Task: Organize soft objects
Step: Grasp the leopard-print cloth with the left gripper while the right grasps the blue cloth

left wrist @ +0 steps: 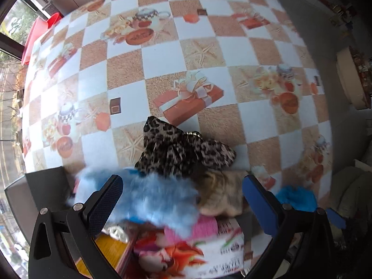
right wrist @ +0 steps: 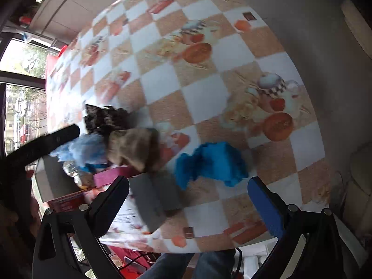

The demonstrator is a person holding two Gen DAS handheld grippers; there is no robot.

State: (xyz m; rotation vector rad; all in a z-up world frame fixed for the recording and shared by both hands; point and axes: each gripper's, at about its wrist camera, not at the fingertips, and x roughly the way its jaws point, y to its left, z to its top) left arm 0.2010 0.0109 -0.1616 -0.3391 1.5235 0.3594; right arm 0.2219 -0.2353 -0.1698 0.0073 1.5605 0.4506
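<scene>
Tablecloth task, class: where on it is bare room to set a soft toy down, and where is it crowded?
Free: the wide checked tablecloth beyond the leopard-print bow, up to the red tray, and the stretch right of the bright blue cloth. Crowded: the near edge, where the pale blue fluffy toy, tan plush and printed box pile together.

This looks like a room in a home, most likely a dining or living area. A table wears a checkered oilcloth [left wrist: 200,37] printed with teapots, gift boxes and starfish, and a large window [right wrist: 21,88] beside it looks out on trees and buildings. Cluttered shelves [left wrist: 337,11] line the far wall, and a pale cushioned seat [left wrist: 348,186] sits nearby.
</scene>
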